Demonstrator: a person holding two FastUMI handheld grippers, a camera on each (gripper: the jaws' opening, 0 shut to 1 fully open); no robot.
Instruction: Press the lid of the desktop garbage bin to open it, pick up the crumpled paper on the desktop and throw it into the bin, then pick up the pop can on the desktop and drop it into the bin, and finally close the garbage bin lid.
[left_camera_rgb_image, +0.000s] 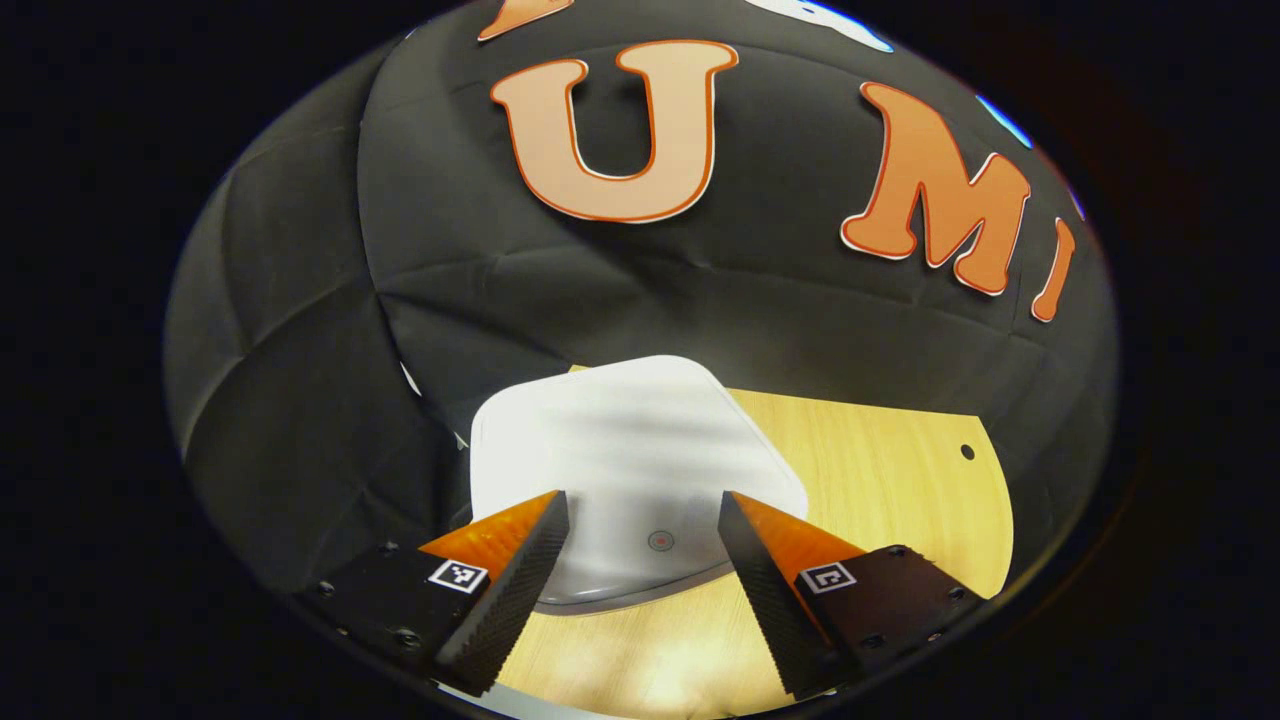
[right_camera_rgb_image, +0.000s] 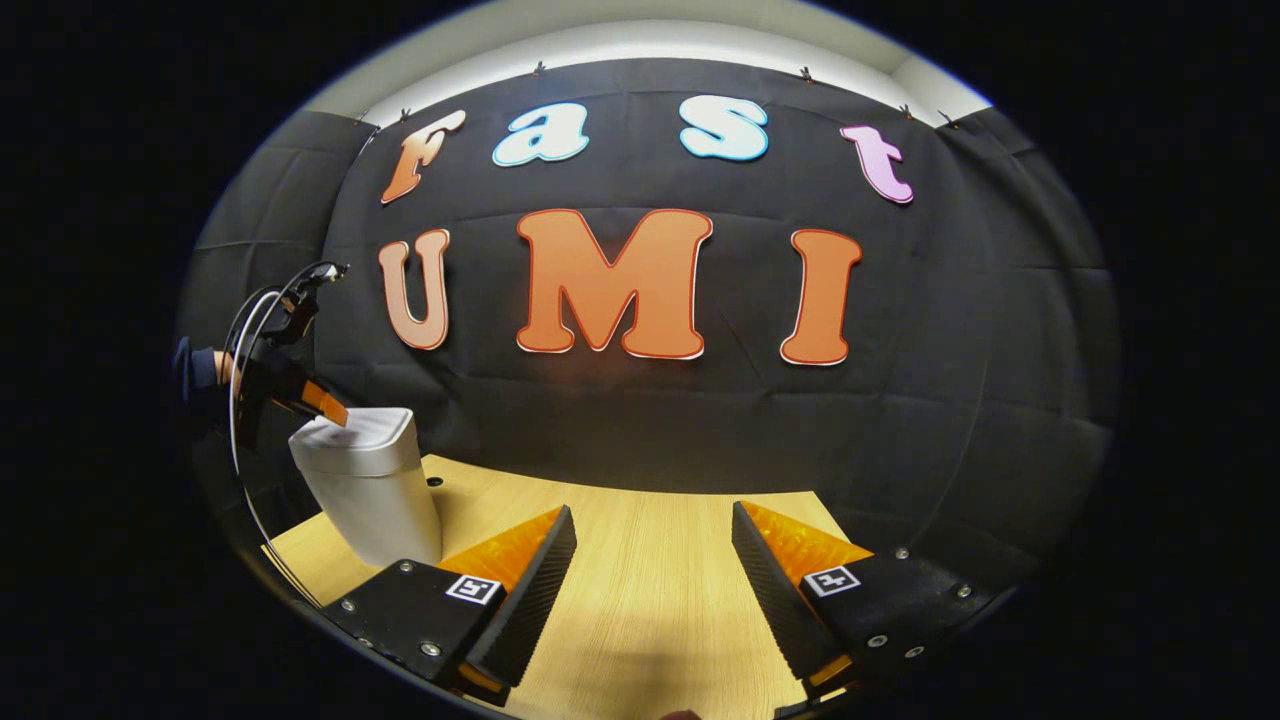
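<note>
Both grippers, left (left_camera_rgb_image: 643, 520) and right (right_camera_rgb_image: 653, 535), agape, empty, above wooden desktop (right_camera_rgb_image: 650, 600), bin (right_camera_rgb_image: 370, 480) closed.

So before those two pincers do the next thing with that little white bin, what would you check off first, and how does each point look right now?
1. Bin lid shut, ready for pressing: ok.
2. Left gripper above the lid, jaws apart: ok.
3. Gripper touching the lid: cannot tell.
4. Garbage bin upright on the wooden desktop: ok.
5. Right gripper open, nothing held, away from the bin: ok.
6. Where the crumpled paper and pop can lie: cannot tell.
</note>
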